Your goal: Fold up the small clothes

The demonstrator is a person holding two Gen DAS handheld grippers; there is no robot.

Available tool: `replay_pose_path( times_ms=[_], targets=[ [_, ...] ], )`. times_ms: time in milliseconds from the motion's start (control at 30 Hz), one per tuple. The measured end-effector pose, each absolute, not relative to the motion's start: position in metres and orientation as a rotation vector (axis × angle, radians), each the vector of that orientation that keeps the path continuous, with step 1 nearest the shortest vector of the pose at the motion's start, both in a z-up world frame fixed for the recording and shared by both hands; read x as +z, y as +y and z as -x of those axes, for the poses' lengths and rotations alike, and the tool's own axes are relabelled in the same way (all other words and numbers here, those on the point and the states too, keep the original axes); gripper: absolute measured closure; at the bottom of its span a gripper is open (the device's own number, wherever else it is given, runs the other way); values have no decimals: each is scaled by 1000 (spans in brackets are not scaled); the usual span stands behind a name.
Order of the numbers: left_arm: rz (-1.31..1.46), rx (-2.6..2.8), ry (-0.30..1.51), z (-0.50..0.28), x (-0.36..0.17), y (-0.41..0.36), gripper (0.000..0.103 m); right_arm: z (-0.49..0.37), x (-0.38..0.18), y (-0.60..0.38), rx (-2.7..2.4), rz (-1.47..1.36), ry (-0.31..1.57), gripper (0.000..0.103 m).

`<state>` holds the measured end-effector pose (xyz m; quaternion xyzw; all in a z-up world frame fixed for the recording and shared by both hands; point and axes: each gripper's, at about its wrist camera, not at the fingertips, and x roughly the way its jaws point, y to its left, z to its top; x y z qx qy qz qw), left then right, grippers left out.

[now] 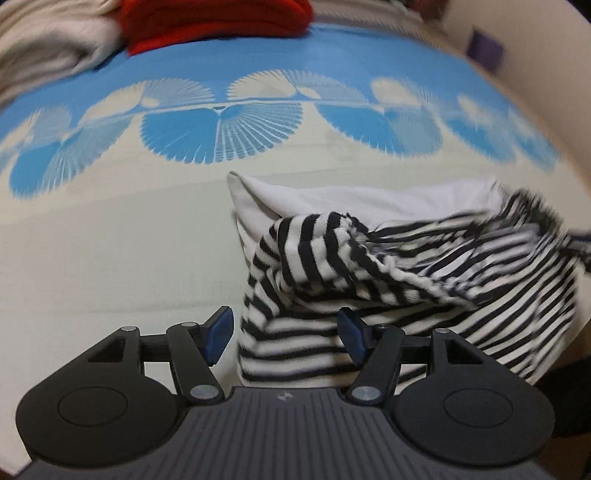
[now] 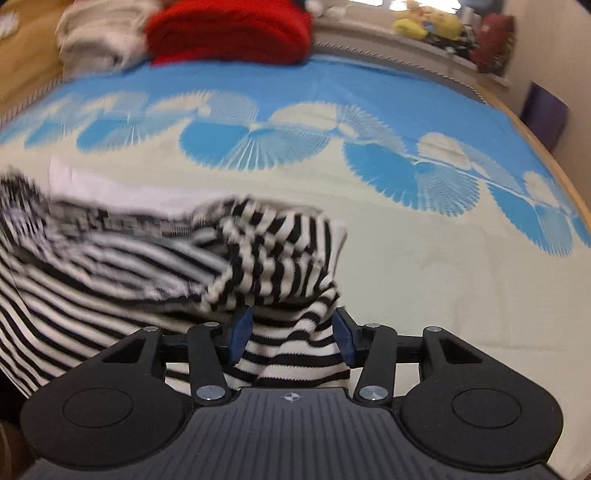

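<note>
- Straddling one end of the striped garment point(image 1: 424, 273), your left gripper point(image 1: 286, 338) has its blue pads point(image 1: 218, 336) spread wide, with a bunched fold of cloth lying in the gap; the left pad stands clear of the fabric, so nothing is pinched.
- Your right gripper point(image 2: 291, 338) shows much the same at the other end: its blue pads point(image 2: 238, 338) are parted, with striped cloth filling the space between them, close against both pads but not clamped as far as the view shows.
- The garment runs side to side between your two tools, its long axis stretching rightward from the left gripper and leftward from the right one. Each gripper sits at its own end, so neither is clearly nearer.
- It lies crumpled on the cream part of the bedspread point(image 1: 110, 240), its white inside point(image 1: 332, 199) turned up along the far edge; the middle of the cloth is motion-blurred in both views.
- The coming move likely turns on that sideways axis: judging by the slack heap, you would need to close on both ends before any fold is possible.
- Well beyond, against the far edge of the bed, a red folded item point(image 2: 229, 33) and a pile of pale cloth point(image 2: 99, 40) sit apart from your work.
</note>
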<state>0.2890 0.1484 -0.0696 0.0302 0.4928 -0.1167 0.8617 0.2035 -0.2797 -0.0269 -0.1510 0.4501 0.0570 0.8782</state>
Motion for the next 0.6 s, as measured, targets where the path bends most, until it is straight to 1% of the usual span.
replay_pose_path(
  times_ms=[133,200,233,333,367,400,433,467,500,533,567,600],
  targets=[
    [-105,-238,975,-306,-77,138,35,-212,-39,-274,89,449,873,53],
    [-64,-251,936,-307,-83,139,35,-219,-38,-276,85,460,833,53],
    [-67,-265,951,-311,-86,137,36,-222,-37,-277,87,456,815,53],
    [-102,-279,901,-319,-81,128,36,-234,-34,-277,126,408,766,54],
    [-96,-282,894,-323,-81,127,39,-237,-35,-276,143,400,758,56],
    [-89,-283,896,-328,-82,125,43,-240,-35,-274,157,396,751,56],
    [-86,-286,902,-332,-83,124,55,-245,-37,-272,165,394,749,56],
    [-83,-296,909,-336,-83,122,71,-251,-39,-270,172,390,750,60],
    [-81,-298,913,-339,-83,122,79,-257,-42,-268,178,379,756,65],
    [-81,-284,912,-343,-82,123,100,-263,-43,-268,190,357,766,79],
    [-75,-248,896,-348,-79,126,99,-269,-42,-269,203,321,776,97],
    [-45,-207,867,-351,-74,132,99,-276,-38,-272,207,263,769,99]
  ],
)
